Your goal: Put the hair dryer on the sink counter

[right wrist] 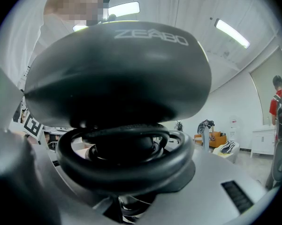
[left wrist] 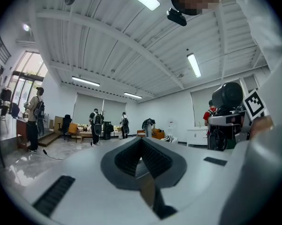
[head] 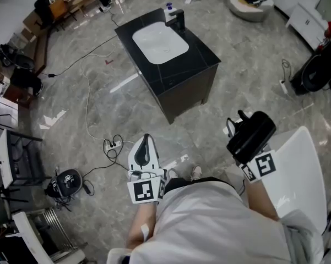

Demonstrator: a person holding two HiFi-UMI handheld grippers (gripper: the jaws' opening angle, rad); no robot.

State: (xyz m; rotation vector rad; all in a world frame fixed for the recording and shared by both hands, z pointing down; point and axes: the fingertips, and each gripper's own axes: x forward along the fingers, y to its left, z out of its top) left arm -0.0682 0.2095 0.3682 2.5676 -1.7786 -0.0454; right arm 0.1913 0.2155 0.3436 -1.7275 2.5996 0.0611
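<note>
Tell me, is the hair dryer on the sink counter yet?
Not yet. The right gripper is clamped on the black hair dryer, up over the floor, well apart from the sink counter.

Floor (head: pixel 231 92) open before sink counter (head: pixel 201 53) — faucet (head: pixel 178 18) at far edge.

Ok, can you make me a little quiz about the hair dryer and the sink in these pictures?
1. Pick one. The black hair dryer is: A) lying on the floor, B) gripped in the right claw, C) sitting in the white basin.
2. True or false: the hair dryer lies on the sink counter.
3. Fill in the word: the left claw is shut and holds ____.

Key: 1 B. 2 false, the counter stands apart from the dryer, across the floor. 3 nothing.
</note>
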